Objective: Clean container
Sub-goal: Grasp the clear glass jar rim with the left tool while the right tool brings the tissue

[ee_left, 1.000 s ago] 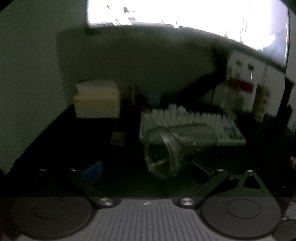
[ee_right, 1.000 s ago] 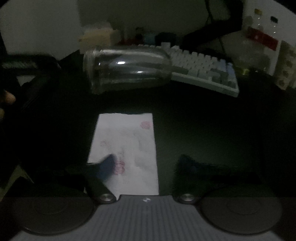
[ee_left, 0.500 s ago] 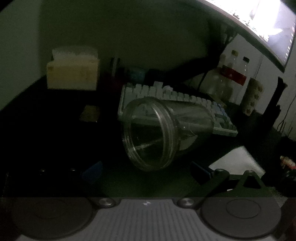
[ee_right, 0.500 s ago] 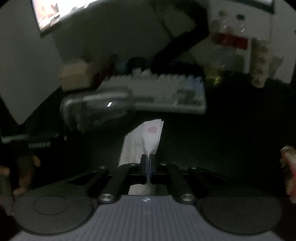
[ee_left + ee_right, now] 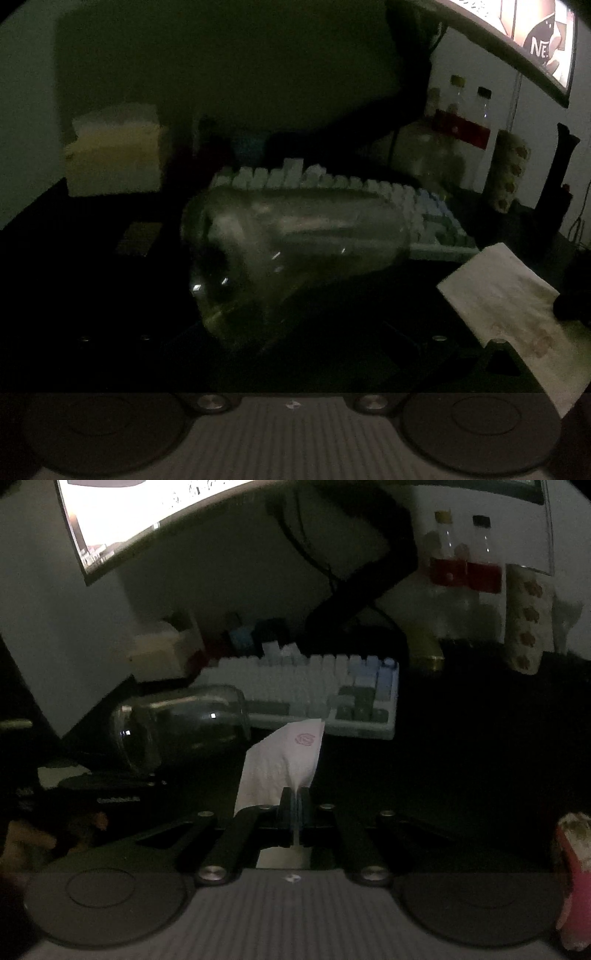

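A clear plastic jar [image 5: 295, 258] lies on its side on the dark desk, mouth toward the left gripper; it also shows in the right wrist view [image 5: 177, 727]. My left gripper [image 5: 291, 332] sits right at the jar's mouth end; its fingers are lost in the dark, so I cannot tell if it grips. My right gripper [image 5: 294, 805] is shut on a white paper napkin with red rose prints [image 5: 284, 764], held up off the desk to the right of the jar. The napkin also shows in the left wrist view [image 5: 517, 314].
A white keyboard [image 5: 314, 686] lies just behind the jar. A cream box [image 5: 114, 155] stands at the back left. Bottles with red labels [image 5: 465, 568] and a monitor [image 5: 147, 517] stand at the back. The desk surface is black.
The left gripper has moved closer to the jar, which now fills the view. The right gripper shut on the napkin and lifted it off the desk.
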`<state>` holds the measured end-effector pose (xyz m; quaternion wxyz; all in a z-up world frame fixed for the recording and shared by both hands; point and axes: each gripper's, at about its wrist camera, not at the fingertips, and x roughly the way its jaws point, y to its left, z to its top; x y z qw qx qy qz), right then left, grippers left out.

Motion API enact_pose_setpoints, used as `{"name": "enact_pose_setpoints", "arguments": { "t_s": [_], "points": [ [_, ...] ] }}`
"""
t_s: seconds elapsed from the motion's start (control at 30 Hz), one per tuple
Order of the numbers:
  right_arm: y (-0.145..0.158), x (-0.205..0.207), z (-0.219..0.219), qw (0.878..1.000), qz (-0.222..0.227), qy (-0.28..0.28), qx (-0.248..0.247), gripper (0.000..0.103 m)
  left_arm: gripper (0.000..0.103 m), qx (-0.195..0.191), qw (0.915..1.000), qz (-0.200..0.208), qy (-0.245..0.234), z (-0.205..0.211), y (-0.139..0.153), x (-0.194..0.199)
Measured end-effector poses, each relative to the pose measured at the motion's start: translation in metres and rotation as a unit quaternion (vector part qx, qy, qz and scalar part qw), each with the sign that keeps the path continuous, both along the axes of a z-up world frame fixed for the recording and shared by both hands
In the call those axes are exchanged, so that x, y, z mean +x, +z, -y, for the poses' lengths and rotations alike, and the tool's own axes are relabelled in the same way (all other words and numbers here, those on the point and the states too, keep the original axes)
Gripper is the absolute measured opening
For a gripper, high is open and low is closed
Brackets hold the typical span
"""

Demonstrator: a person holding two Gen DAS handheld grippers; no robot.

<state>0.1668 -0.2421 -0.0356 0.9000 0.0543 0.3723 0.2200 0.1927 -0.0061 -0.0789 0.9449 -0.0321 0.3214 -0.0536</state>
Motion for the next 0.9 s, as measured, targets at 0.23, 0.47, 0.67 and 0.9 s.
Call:
{"name": "enact_pose_setpoints", "arguments": {
  "t_s": [0.23, 0.47, 0.67, 0.9],
  "points": [
    [-0.002, -0.017, 0.011, 1.000, 0.023, 0.002, 0.010, 0.003, 0.008, -0.062, 0.9949, 0.023, -0.076, 0.021, 0.006, -0.001],
    [0.016, -0.045, 0.020, 0.999, 0.030, 0.009, 0.008, 0.003, 0.003, -0.063, 0.9768, 0.051, -0.199, 0.027, 0.003, -0.055],
    [0.050, -0.059, -0.009, 0.998, 0.043, 0.038, 0.040, 0.003, 0.004, -0.073, 0.9591, 0.054, -0.268, 0.014, 0.002, -0.106],
    [0.070, -0.060, -0.066, 0.994, 0.047, 0.078, 0.057, 0.004, 0.040, -0.072, 0.9644, 0.029, -0.253, 0.011, -0.015, -0.098]
  ]
}}
